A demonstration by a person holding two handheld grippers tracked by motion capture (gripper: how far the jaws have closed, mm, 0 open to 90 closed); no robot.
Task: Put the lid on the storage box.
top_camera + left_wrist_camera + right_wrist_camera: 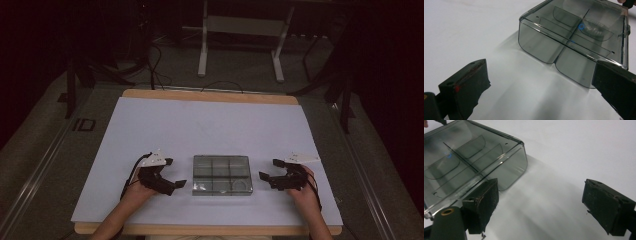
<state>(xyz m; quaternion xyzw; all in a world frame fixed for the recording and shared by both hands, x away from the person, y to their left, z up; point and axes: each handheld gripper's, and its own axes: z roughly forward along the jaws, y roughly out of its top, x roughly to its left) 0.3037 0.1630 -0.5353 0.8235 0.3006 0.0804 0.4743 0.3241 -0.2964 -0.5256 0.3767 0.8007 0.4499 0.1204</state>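
A smoky clear plastic box [222,174] with several compartments lies flat on the white sheet [200,120], near the table's front edge. My left gripper [176,172] rests just left of it, open, jaws pointing at the box's left end. In the left gripper view the box [574,32] lies ahead and right of my left gripper [541,77], with bare sheet between the jaws. My right gripper [268,168] sits just right of the box, open too. In the right gripper view the box [469,157] lies ahead and left of my right gripper [541,192], which has nothing in it.
The white sheet covers most of a wooden tabletop [210,96]. Beyond the far edge, on the dark floor, stand a white metal frame [240,30] and some cables [155,65]. A person's forearms come in from the bottom.
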